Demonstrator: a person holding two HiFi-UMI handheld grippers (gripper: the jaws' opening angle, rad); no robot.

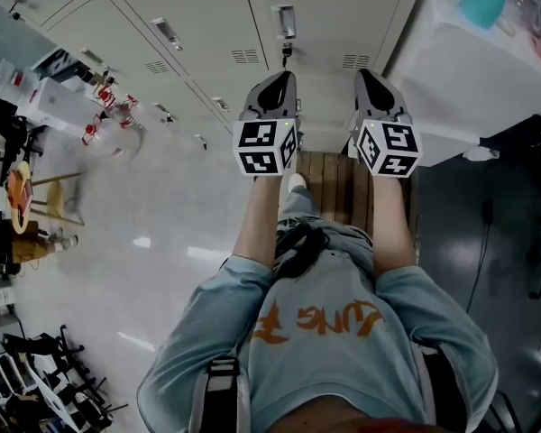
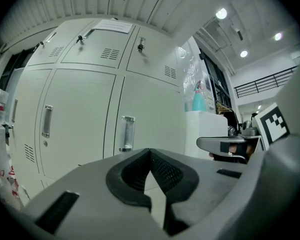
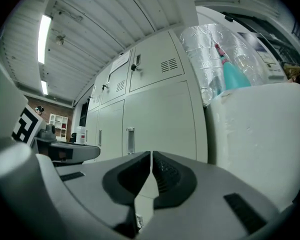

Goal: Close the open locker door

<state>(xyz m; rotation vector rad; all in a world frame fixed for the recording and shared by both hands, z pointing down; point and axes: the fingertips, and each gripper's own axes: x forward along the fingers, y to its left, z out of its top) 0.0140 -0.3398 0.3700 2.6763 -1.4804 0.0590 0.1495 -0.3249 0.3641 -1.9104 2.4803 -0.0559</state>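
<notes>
Left claw (image 2: 150, 153) and right claw (image 3: 151, 155) are being held pressed together, empty; among the lockers (image 1: 198, 25) no open door is being shown, so locating it likely comes first.

Nothing fully readable. Orange lettering (image 1: 320, 318) on the person's light-blue shirt, near centre, seen upside down and creased; can't make out the letters for sure. White paper notice (image 2: 112, 26) stuck at the top of an upper locker door (image 2: 85, 51), far side; print too small to read. Left marker cube (image 1: 267, 147) and right marker cube (image 1: 389, 148) carry black-and-white square codes only, no letters or digits. No brand names, numbers or signs legible elsewhere.
</notes>
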